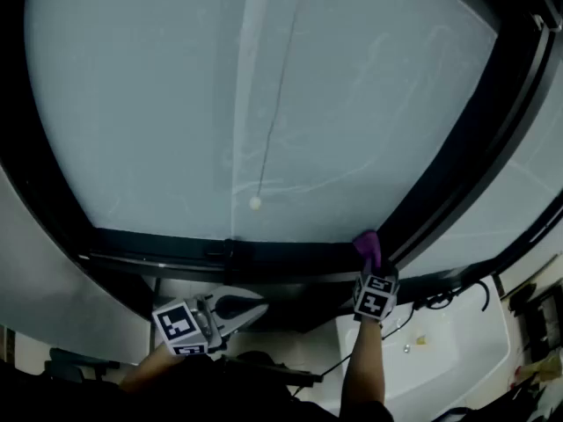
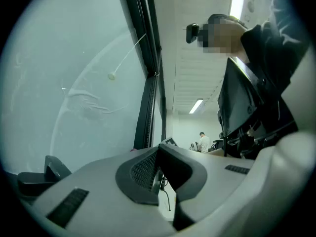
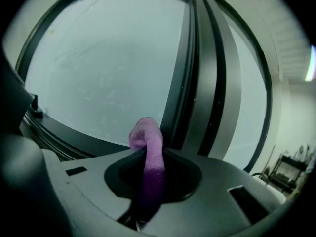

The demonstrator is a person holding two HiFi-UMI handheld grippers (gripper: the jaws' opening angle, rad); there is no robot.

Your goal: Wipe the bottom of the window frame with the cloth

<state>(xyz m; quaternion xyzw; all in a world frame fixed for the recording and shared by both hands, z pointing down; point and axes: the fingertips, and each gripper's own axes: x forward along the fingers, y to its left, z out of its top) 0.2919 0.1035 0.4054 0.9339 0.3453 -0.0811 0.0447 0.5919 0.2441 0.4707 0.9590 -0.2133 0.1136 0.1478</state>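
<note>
While in right tongs point(image 3: 149, 158), purple cloth point(image 3: 146, 133)

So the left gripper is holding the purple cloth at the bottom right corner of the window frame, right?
No: the right gripper holds the purple cloth, as the right gripper view shows; the left gripper holds nothing. The corner of the window frame is correct.

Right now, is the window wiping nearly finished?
Picked up: the right claw pinches the fuzzy purple cloth. In hand: the cloth is at the right end of the dark bottom window frame. Still to do: probably the whole frame; no wiped part shows.
</note>
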